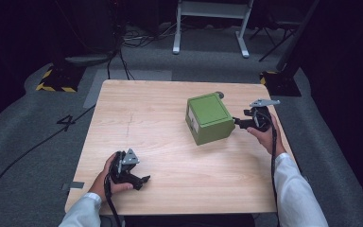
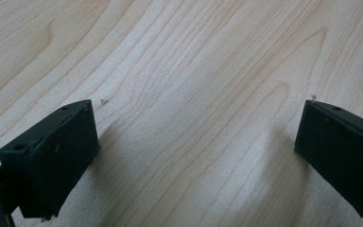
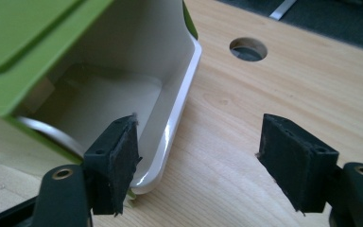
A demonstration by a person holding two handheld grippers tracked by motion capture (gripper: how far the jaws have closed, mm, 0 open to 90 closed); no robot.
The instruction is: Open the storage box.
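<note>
A green box [image 1: 209,117] with a flat lid stands right of the table's middle. In the right gripper view its green casing [image 3: 23,42] tilts over a glossy white inner shell [image 3: 123,71] that opens toward me. My right gripper [image 1: 239,122] is at the box's right side, open [image 3: 201,142]. One pad [image 3: 118,163] sits by the white rim's near corner; whether it touches I cannot tell. The other pad [image 3: 293,161] is over bare wood. My left gripper [image 1: 143,180] rests near the front left edge, open [image 2: 198,127], with bare wood between its jaws.
The light wooden table [image 1: 160,142] has a round hole [image 3: 248,48] just behind the box, near the far edge [image 1: 220,95]. Grey floor with cables surrounds the table. A white stand [image 1: 210,19] is far behind it.
</note>
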